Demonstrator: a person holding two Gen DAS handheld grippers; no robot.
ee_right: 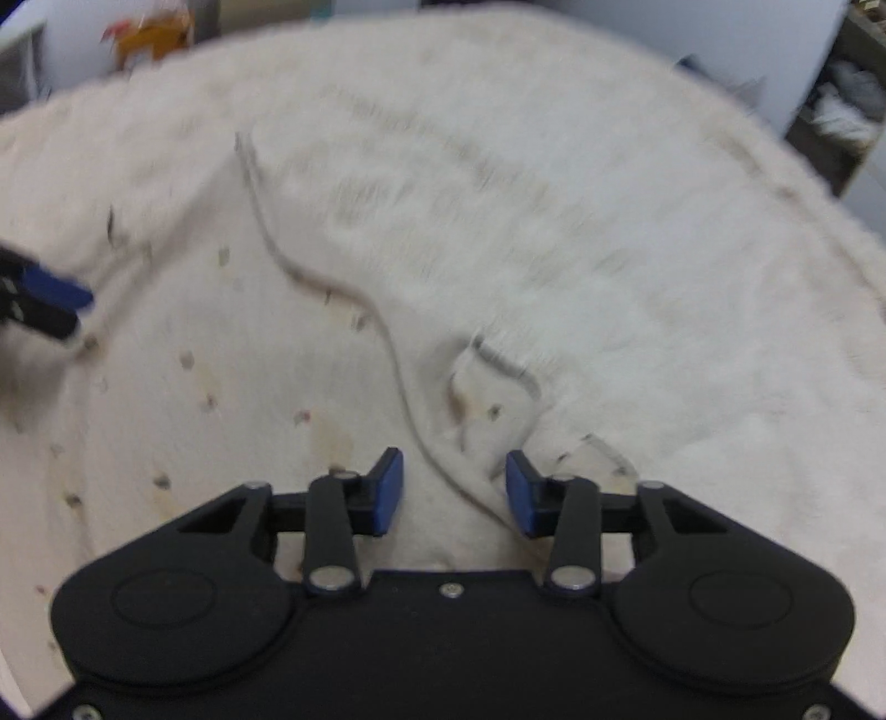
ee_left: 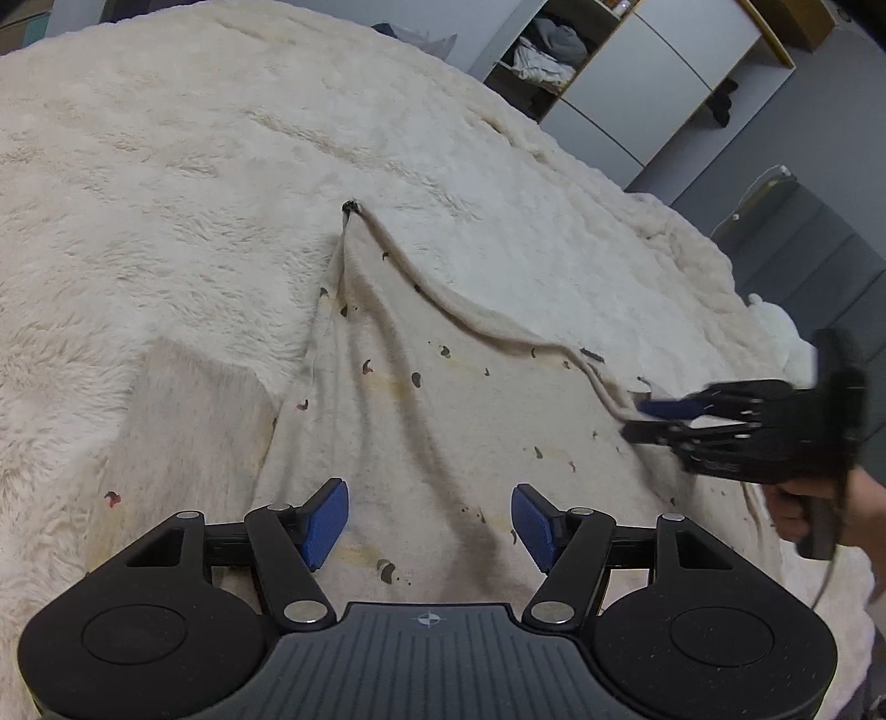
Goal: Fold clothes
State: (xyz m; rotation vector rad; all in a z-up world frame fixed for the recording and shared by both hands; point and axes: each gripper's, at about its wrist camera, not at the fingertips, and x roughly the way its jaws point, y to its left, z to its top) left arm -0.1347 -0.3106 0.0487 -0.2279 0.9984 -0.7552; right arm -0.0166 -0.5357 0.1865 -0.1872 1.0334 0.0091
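A cream garment (ee_left: 443, 399) with small dark prints lies spread on a fluffy white blanket (ee_left: 194, 194). Its thick hem runs diagonally from the blanket's middle towards the right. My left gripper (ee_left: 429, 520) hovers open over the garment's near part, with nothing between its blue pads. At the right, my right gripper (ee_left: 634, 419) is shut on the hem, and a person's hand (ee_left: 803, 498) holds its handle. In the blurred right wrist view, a fold of the garment (ee_right: 221, 387) and its hem lie between the right gripper (ee_right: 454, 487) pads. The left gripper (ee_right: 80, 313) shows at the left edge.
The blanket covers the whole bed, and its edge curves along the right. Beyond it stand a grey-and-white wardrobe (ee_left: 637, 83) with clothes piled on its open shelves and a grey padded headboard (ee_left: 819, 266). An orange object (ee_right: 149, 33) sits far back on the left.
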